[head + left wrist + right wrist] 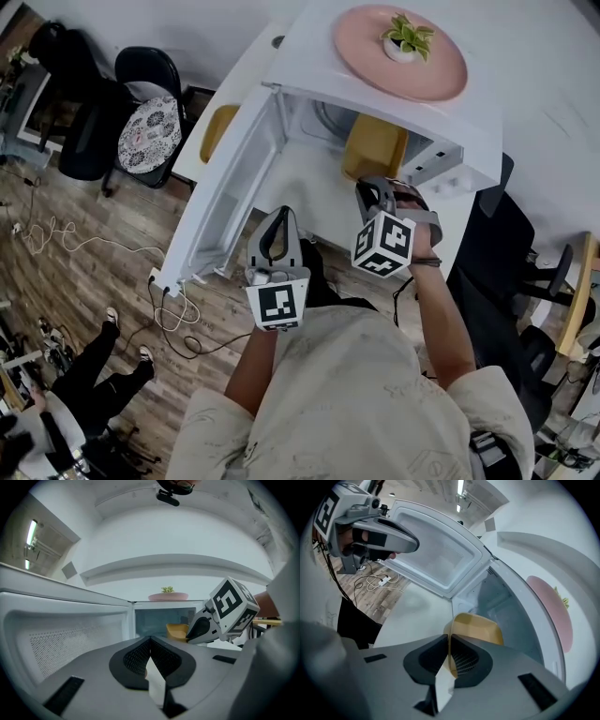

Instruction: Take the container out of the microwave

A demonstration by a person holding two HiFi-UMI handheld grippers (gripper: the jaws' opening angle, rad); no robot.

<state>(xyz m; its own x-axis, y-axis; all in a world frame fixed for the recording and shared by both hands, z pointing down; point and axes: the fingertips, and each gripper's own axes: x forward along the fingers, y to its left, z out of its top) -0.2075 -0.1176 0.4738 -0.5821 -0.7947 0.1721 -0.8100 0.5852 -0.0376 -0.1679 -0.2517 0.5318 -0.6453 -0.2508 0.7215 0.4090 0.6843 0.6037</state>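
Observation:
A yellow container [375, 147] sits at the mouth of the white microwave [309, 47], whose door [225, 197] hangs wide open to the left. My right gripper [367, 187] is shut on the container's near rim. In the right gripper view the rim [476, 630] runs between the closed pads of my right gripper [449, 641]. My left gripper [278, 225] hovers in front of the open door, shut with nothing in it. In the left gripper view, my left gripper [150, 641] points level at the cavity, with the container [176, 631] ahead of it.
A pink plate [441, 75] with a small potted plant [408, 39] rests on the microwave's top. A yellow object [218, 127] lies on the white table behind the door. Black chairs [145, 112] and a white cable [66, 239] are on the wooden floor at left; a person's legs [103, 366] are lower left.

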